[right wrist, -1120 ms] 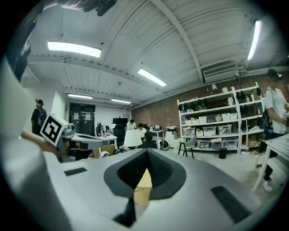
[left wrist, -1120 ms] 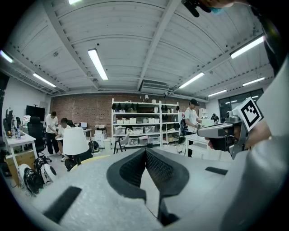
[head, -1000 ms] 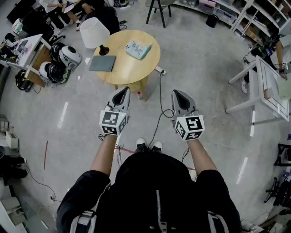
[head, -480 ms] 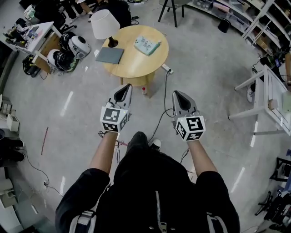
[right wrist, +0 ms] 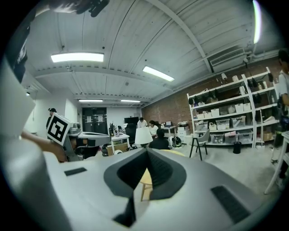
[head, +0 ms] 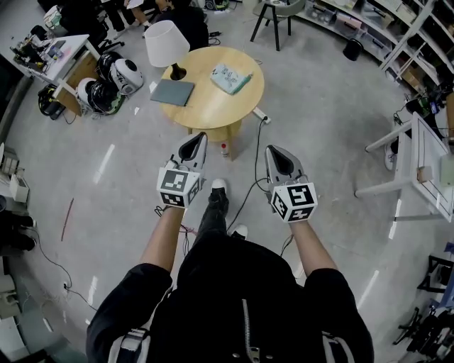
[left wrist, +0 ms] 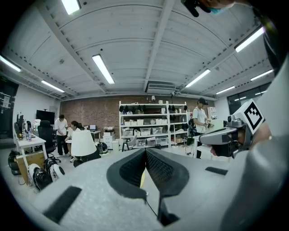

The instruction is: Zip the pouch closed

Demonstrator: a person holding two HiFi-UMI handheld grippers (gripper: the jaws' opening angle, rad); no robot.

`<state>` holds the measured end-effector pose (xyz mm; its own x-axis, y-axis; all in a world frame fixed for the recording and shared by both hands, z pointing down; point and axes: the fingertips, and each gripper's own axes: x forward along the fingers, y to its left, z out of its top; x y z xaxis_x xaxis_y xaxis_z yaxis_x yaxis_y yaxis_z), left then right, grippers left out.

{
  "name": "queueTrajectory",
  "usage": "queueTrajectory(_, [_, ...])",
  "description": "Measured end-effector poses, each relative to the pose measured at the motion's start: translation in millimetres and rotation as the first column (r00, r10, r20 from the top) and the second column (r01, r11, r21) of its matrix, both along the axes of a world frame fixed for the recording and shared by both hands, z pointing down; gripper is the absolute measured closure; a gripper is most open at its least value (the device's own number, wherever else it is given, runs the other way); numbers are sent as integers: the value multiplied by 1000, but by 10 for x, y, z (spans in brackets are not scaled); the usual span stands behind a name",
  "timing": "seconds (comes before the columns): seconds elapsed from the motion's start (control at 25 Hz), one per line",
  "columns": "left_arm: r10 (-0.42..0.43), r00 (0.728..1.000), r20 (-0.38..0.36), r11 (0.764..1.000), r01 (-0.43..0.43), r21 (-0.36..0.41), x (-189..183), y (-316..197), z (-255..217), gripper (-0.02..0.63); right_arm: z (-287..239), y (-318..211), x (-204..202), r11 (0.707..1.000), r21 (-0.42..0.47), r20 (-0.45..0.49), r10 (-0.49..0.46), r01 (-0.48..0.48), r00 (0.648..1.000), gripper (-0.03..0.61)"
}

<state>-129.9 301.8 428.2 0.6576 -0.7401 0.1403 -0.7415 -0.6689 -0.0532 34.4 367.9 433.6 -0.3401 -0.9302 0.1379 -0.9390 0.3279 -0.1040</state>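
1. The person's black jacket [head: 237, 298] fills the bottom of the head view, with both bare forearms stretched forward.
2. The left gripper [head: 193, 144] is held out roughly level. Its jaws are pressed fully together with nothing between them, and its marker cube [head: 177, 188] sits above the wrist.
3. The right gripper [head: 277, 152] is alongside it, well apart. Its jaws are likewise closed tight and empty, and its marker cube [head: 294, 201] faces the camera.
4. Between the two grippers, one shoe [head: 218, 186] is forward on the grey floor [head: 319, 127], and a black cable [head: 250, 186] trails past it.
5. Further on, a small bottle [head: 224, 149] stands on the floor by the base of the round wooden table [head: 213, 113], and a white power strip [head: 261, 114] lies just beside the table's right edge.
6. The pouch [head: 231, 78], pale teal with a pattern, lies flat on the right part of the tabletop, well apart from both grippers.
7. A grey notebook [head: 172, 92] lies on the left part of the table, and a white-shaded lamp [head: 167, 44] stands behind it.
8. Farthest off, helmets [head: 117, 74] sit on the floor at the left and a stool [head: 273, 14] stands beyond the table.
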Motion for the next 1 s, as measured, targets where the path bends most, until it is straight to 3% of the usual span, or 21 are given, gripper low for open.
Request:
queueTrajectory(0.32, [19, 1000, -11, 1000, -19, -20, 135, -524, 157, 606, 103, -487, 76, 1000, -19, -9, 9, -9, 1000, 574])
queueTrajectory(0.6, [61, 998, -14, 997, -61, -38, 317, -1342, 298, 606, 204, -1246, 179, 998, -48, -19, 37, -38, 999, 574])
queueTrajectory(0.84, [127, 990, 60, 992, -124, -38, 444, -2049, 452, 606, 324, -2020, 162, 993, -104, -36, 60, -63, 998, 574])
queueTrajectory(1.0, [178, 982, 70, 984, -176, -28, 510, -2534, 464, 606, 300, -2577, 137, 992, -99, -49, 74, -78, 996, 574])
